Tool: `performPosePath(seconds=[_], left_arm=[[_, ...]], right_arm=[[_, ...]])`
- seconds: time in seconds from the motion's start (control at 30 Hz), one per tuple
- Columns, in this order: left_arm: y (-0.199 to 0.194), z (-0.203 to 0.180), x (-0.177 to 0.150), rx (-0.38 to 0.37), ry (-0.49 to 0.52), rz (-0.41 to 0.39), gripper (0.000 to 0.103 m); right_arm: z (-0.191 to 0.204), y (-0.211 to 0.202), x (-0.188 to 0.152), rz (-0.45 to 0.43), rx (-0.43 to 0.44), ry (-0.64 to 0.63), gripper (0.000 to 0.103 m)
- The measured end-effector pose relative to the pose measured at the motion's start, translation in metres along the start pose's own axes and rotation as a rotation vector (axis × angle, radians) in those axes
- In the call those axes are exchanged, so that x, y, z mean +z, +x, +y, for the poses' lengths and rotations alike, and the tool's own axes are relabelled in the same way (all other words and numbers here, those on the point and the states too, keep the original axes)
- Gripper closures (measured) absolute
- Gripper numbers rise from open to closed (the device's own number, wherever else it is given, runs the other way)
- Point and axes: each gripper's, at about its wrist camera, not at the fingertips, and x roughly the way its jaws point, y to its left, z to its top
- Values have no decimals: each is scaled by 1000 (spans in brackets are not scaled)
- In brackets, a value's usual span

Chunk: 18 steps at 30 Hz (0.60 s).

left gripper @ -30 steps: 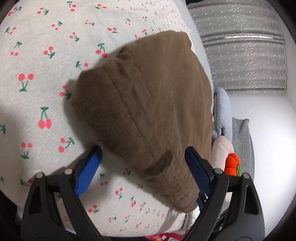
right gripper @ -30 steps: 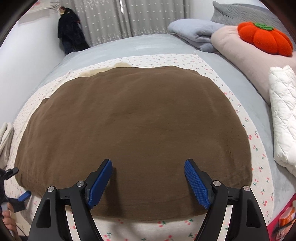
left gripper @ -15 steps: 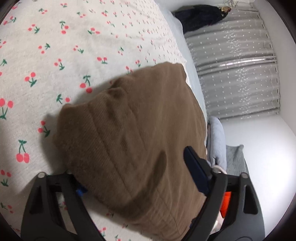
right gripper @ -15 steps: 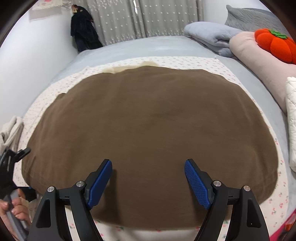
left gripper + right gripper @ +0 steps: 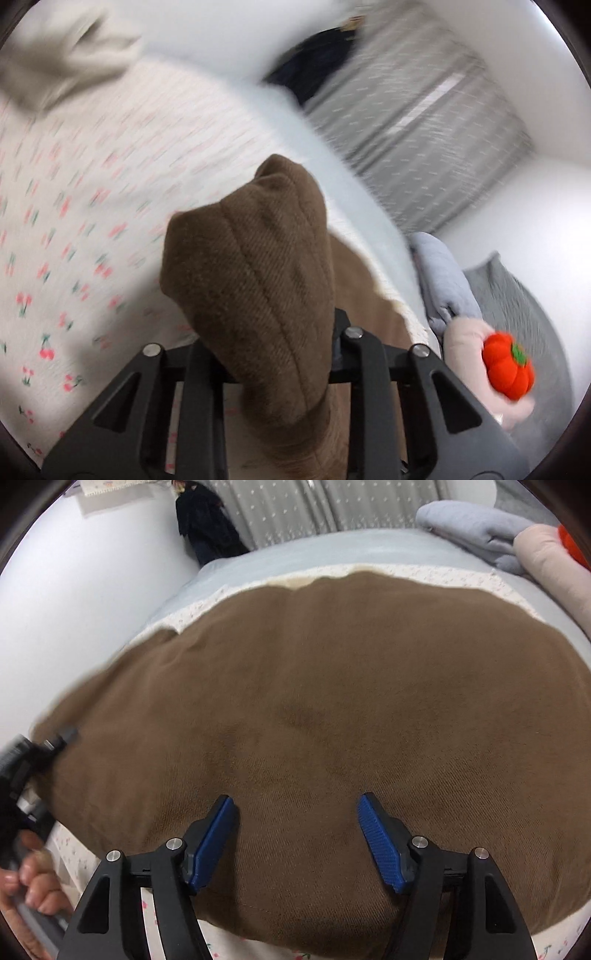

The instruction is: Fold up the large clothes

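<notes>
Lifted since a second ago, my left gripper (image 5: 273, 354) has just been closing and now pinches the brown garment's (image 5: 332, 709) corner above the cherry-print sheet (image 5: 74, 229); my right gripper (image 5: 295, 834), narrowing, hovers open over its near edge, angled downward.

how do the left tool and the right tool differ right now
The left tool has just closed on a corner of the brown garment, its blue pads hidden in the bunched cloth. The right tool is partly open with nothing between its pads, poised over the flat cloth. Both share black frames.
</notes>
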Motion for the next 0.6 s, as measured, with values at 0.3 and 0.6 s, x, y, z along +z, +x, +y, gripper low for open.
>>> performPosePath(seconds=[0.3,0.6], left_arm=[[-10,-126,-36,-183,429,-62,77],[26,-212,-137,-345,847,174,77]], right_arm=[[-40,-13,12,74,317,163,32],[-188,-99,2,-172,394,650,29]])
